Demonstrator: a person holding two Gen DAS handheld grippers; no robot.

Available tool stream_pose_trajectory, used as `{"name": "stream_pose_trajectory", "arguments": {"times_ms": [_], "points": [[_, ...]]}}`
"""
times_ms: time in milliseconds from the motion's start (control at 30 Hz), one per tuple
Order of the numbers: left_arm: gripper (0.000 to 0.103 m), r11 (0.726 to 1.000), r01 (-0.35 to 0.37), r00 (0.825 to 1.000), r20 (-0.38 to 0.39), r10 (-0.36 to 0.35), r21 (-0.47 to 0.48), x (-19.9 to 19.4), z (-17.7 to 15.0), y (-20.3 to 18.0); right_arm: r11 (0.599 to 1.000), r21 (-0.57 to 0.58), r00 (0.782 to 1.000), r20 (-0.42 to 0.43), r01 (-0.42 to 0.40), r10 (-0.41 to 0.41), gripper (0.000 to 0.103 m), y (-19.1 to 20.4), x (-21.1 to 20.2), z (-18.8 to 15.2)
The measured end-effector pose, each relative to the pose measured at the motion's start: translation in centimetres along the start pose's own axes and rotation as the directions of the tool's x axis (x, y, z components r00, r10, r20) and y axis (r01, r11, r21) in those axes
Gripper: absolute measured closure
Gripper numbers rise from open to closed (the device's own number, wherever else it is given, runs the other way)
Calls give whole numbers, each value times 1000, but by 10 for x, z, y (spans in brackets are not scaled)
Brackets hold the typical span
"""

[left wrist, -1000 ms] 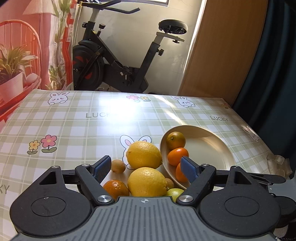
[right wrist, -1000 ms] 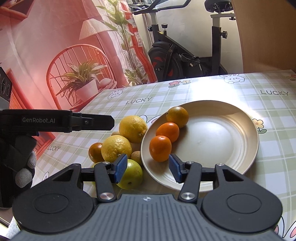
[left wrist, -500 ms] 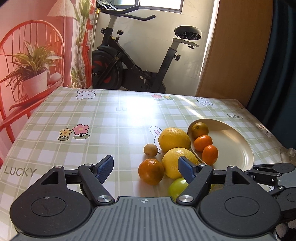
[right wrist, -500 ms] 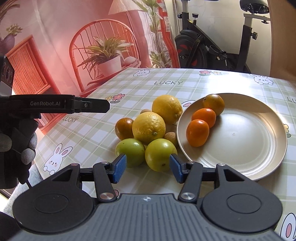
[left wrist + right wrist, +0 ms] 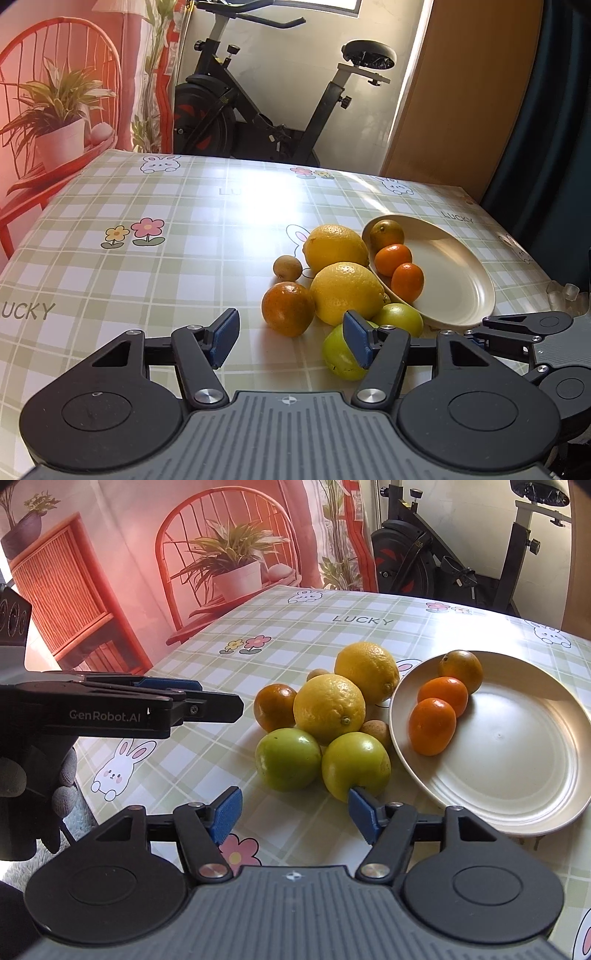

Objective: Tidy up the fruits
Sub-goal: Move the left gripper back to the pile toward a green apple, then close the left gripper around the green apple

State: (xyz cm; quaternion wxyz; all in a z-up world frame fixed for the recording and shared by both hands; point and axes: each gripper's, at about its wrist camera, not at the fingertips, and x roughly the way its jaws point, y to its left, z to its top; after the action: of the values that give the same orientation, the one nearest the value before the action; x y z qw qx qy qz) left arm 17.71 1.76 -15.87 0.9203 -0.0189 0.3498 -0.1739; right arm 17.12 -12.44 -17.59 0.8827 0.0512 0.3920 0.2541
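Behind lemons [image 5: 328, 709], second longan [image 5: 376, 732]

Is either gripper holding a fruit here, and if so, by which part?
Nothing is held. The left gripper is closing and the right gripper is opening, with no fruit between either pair of jaws; both hover short of the green fruits.

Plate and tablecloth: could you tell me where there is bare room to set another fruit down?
The plate is bare across its middle and right; three orange fruits crowd its left rim. The tablecloth lies open left of the fruit pile, which is packed against the plate.
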Motion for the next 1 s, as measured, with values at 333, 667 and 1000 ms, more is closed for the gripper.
{"name": "stream_pose_trajectory", "arguments": {"times_ms": [333,667,1000], "points": [[46,999,37,993,-110,-39,-18,12,-1,4,1000,-20,999,-47,-9,8,31,6,9,-1],[46,997,66,991,-109,-71,-50,15,1,7,999,-35,997,-64,-37,35,33,12,16,3],[46,992,110,983,-139,-117,-54,24,9,5,998,-67,998,-58,-18,14,41,18,25,11]]}}
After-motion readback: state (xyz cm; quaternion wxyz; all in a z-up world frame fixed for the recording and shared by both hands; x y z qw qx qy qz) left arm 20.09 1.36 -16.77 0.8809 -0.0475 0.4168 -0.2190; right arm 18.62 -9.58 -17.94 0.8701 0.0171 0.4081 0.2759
